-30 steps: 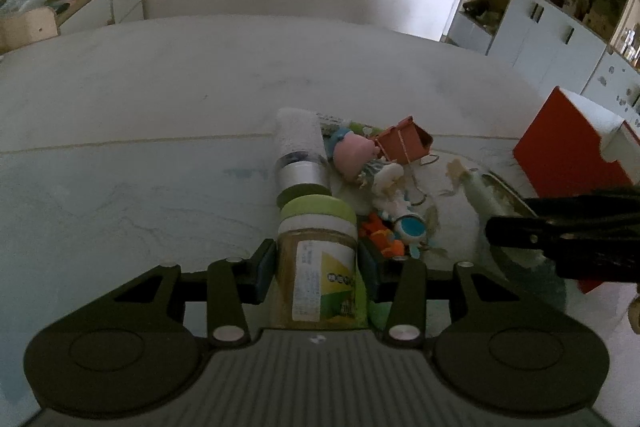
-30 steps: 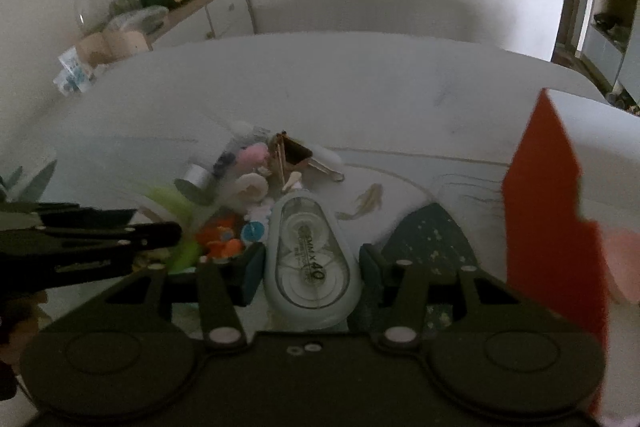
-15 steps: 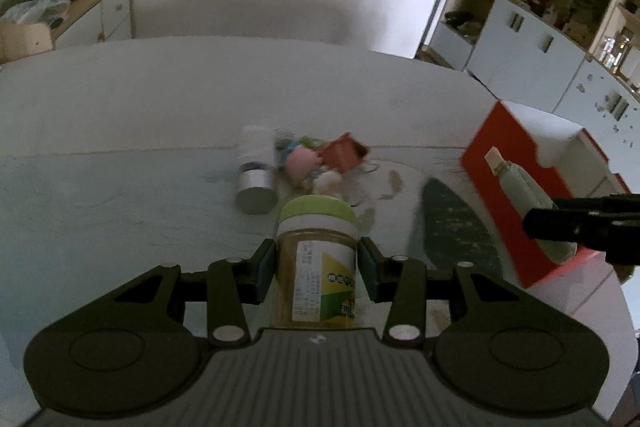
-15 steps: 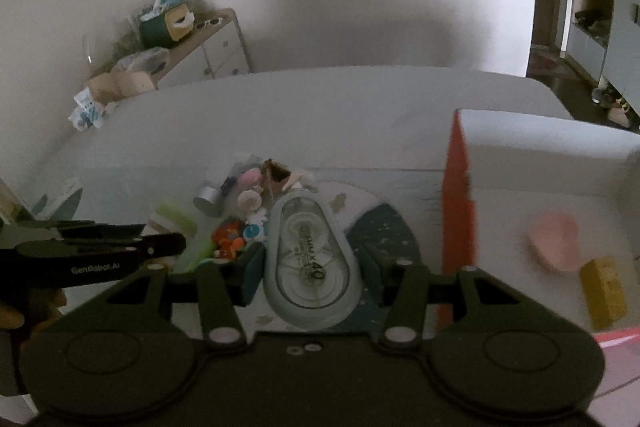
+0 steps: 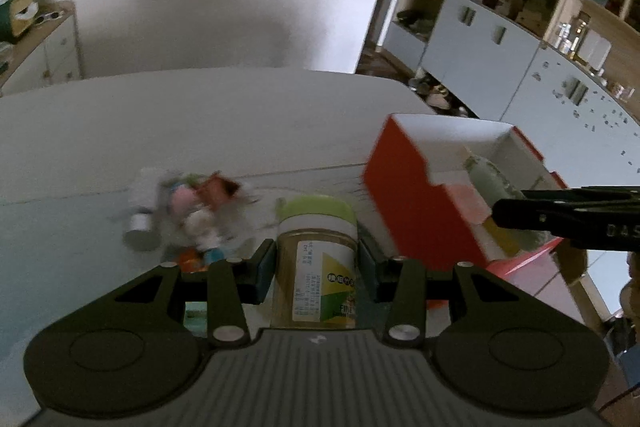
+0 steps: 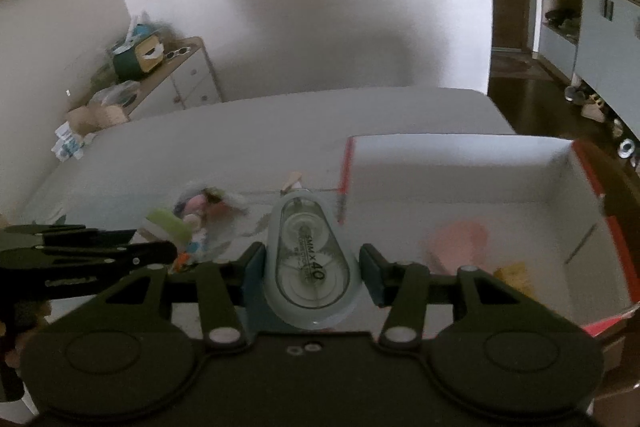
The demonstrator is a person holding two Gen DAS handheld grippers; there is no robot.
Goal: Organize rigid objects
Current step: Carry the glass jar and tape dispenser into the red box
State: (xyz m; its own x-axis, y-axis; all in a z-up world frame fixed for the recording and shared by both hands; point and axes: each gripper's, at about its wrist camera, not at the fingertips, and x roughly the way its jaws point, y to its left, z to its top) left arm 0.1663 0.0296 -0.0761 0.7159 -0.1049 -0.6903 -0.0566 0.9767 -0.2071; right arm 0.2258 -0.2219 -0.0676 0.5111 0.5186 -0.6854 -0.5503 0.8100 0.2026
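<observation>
**Both grippers carry an item near the red box**

My left gripper pinches a green-lidded glass jar, held above the worktop beside the red cardboard box. My right gripper pinches a translucent correction-tape dispenser at the box's left wall.

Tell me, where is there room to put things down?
Inside the red box, the white floor along its far wall is bare; the pink thing and yellow block sit nearer. The table beyond the toy pile is bare too. The pile itself is crowded.
</observation>
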